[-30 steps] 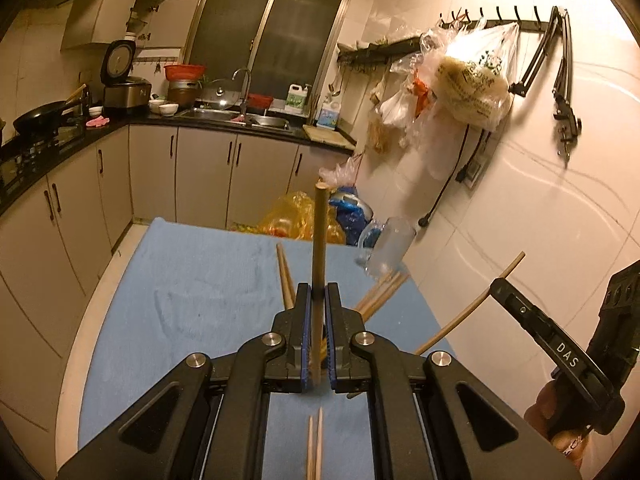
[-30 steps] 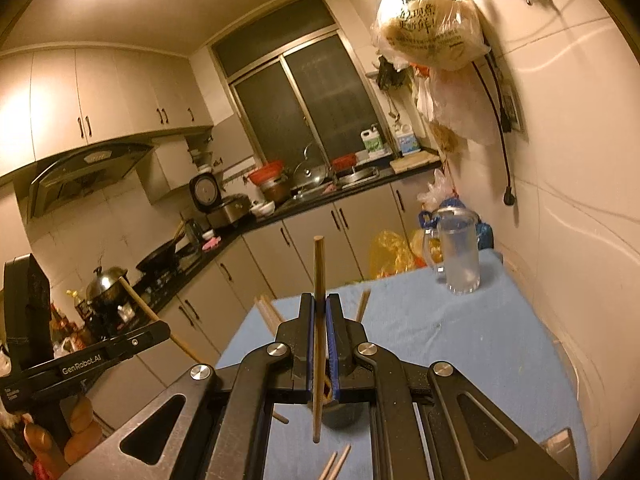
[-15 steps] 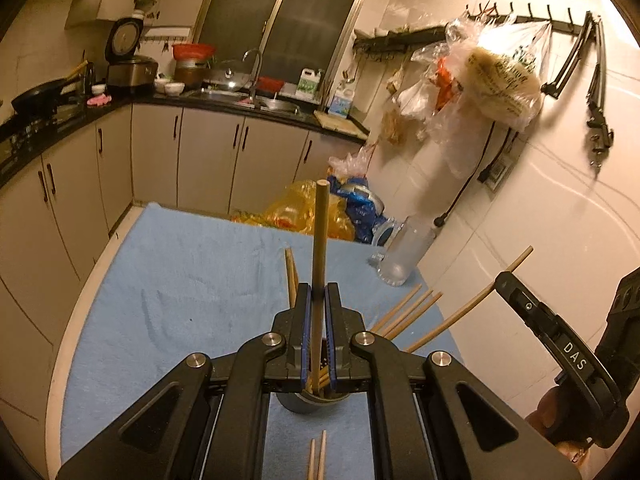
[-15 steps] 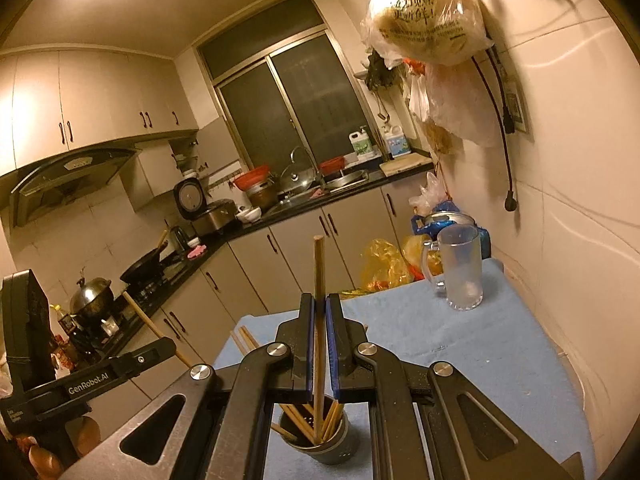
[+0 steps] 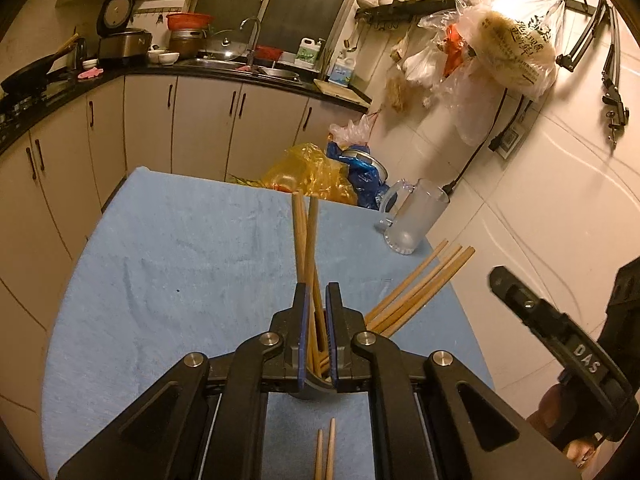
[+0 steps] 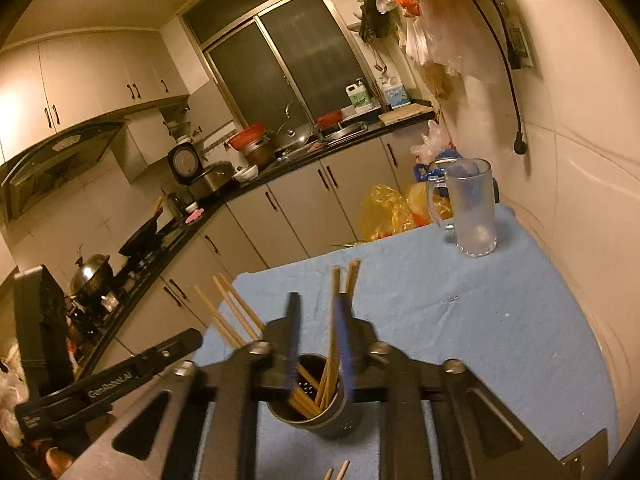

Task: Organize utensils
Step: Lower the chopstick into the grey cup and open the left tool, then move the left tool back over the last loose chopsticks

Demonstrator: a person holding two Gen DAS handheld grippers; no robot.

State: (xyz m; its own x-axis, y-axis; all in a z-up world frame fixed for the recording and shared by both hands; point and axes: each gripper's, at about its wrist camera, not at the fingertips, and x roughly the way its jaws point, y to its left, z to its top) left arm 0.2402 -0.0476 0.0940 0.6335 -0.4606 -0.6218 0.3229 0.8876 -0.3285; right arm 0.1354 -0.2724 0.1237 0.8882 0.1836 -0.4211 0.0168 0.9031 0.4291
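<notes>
A dark grey holder cup (image 6: 320,420) stands on the blue cloth (image 6: 480,320) with several wooden chopsticks leaning in it. My right gripper (image 6: 318,304) hovers just over the cup. Its jaws are opening and blurred, and a chopstick (image 6: 333,300) stands loose between them with its lower end in the cup. My left gripper (image 5: 316,290) is over the same cup (image 5: 316,384), shut on an upright chopstick (image 5: 312,232) whose lower end reaches into it. Other chopsticks (image 5: 420,284) fan out to the right. Two loose chopsticks (image 5: 324,452) lie near the front edge.
A frosted glass mug (image 5: 412,220) stands at the cloth's far right corner by the tiled wall. Plastic bags (image 5: 312,172) sit behind the table's far edge. Kitchen cabinets and a counter run along the left and back. The right gripper's body (image 5: 560,340) shows at the right.
Both grippers came down over the holder cup, which now shows under them. The right jaws parted and their chopstick dropped into the cup. The left chopstick sank lower.
</notes>
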